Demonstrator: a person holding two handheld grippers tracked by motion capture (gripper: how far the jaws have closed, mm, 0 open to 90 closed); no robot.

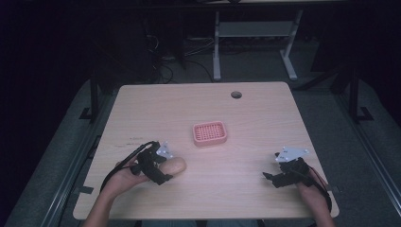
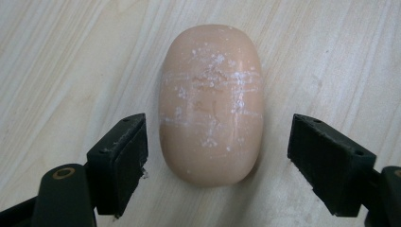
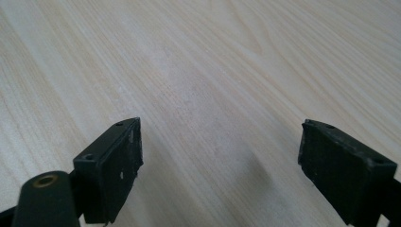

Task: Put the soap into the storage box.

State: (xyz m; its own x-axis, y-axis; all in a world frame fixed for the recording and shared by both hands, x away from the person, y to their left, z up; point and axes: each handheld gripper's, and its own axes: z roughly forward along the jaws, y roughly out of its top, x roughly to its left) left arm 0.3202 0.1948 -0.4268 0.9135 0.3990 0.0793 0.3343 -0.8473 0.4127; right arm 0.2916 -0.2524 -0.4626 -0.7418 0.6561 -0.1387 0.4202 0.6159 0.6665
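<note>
While open around the soap, not yet gripping.

On the pale wood table (image 1: 246, 156), near left: oval peach soap bar (image 2: 210, 104) lying flat, straddled by the left hand-held gripper (image 2: 215, 161), jaws spread with a gap on either side, touching nothing. Likely step: lining up the grasp; next, closing squarely across the bar's slick middle, then lifting toward the pink slotted soap dish (image 1: 209, 133) farther off at centre. Near right: right hand-held gripper (image 3: 220, 165) open over bare wood. No brand or writing legible; only white scuffs on the soap.
</note>
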